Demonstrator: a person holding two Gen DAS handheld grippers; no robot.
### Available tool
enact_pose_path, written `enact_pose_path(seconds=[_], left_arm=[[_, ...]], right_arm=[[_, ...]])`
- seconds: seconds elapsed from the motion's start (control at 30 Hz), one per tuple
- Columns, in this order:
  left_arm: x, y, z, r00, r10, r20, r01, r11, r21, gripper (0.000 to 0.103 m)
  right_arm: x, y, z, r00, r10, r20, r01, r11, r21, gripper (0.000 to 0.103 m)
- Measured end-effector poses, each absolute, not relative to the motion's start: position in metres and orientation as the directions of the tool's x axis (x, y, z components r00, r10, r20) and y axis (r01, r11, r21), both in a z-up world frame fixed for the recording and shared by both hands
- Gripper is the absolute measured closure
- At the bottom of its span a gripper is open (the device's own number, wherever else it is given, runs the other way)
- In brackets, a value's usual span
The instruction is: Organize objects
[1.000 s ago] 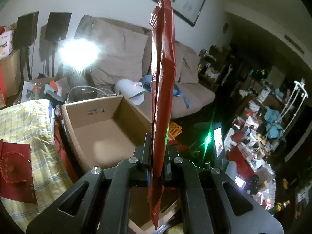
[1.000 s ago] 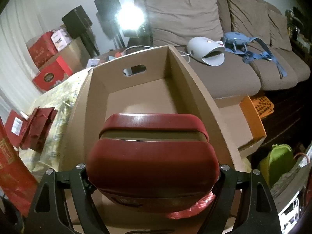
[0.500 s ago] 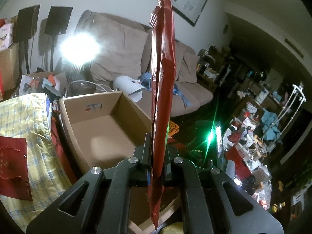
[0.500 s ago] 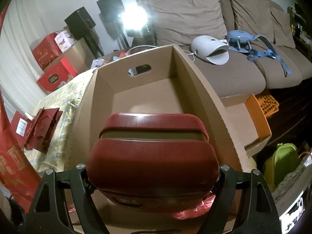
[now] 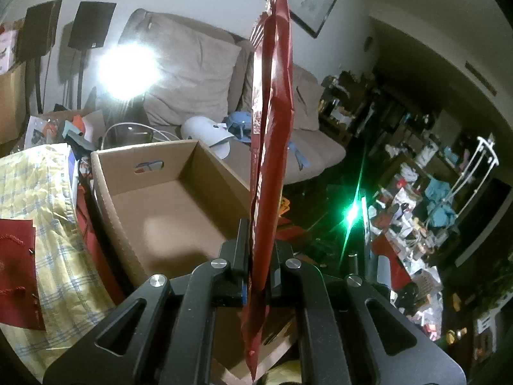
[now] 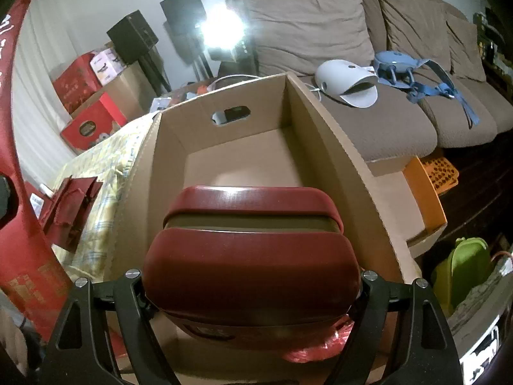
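Left gripper (image 5: 259, 276) pinched nearly closed on thin red packet (image 5: 272, 134), held edge-up beside cardboard box (image 5: 128, 224). Right gripper (image 6: 253, 292) spread wide, clamping red case (image 6: 250, 256) over box's near end. Risks: floppy packet slipping or snagging box wall; smooth case sliding out.

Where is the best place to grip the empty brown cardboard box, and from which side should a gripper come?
Grip the brown cardboard box at the oval handle cut-out in its far end wall, coming from above: the top is open and the thin upright wall suits two fingers. Probably free a gripper first; both are holding things.
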State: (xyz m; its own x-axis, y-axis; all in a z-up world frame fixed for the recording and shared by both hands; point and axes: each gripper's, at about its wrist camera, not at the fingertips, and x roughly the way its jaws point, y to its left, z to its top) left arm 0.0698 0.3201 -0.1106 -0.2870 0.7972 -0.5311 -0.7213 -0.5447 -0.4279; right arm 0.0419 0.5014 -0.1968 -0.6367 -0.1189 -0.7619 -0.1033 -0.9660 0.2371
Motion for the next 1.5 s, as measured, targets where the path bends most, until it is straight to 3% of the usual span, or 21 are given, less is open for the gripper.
enact_pose_path(seconds=[0.83, 1.5], left_arm=[[0.044, 0.315, -0.134, -0.226, 0.821, -0.525, -0.683, -0.517, -0.515, 0.097], [0.013, 0.333, -0.171, -0.150, 0.740, -0.656, -0.630, -0.582, -0.513, 0.097]], right_arm=[[0.048, 0.515, -0.186, -0.715, -0.108, -0.691, -0.151, -0.941, 0.303, 0.020], [0.042, 0.508, -0.175, -0.730, -0.051, -0.682, -0.164, -0.955, 0.247, 0.020]])
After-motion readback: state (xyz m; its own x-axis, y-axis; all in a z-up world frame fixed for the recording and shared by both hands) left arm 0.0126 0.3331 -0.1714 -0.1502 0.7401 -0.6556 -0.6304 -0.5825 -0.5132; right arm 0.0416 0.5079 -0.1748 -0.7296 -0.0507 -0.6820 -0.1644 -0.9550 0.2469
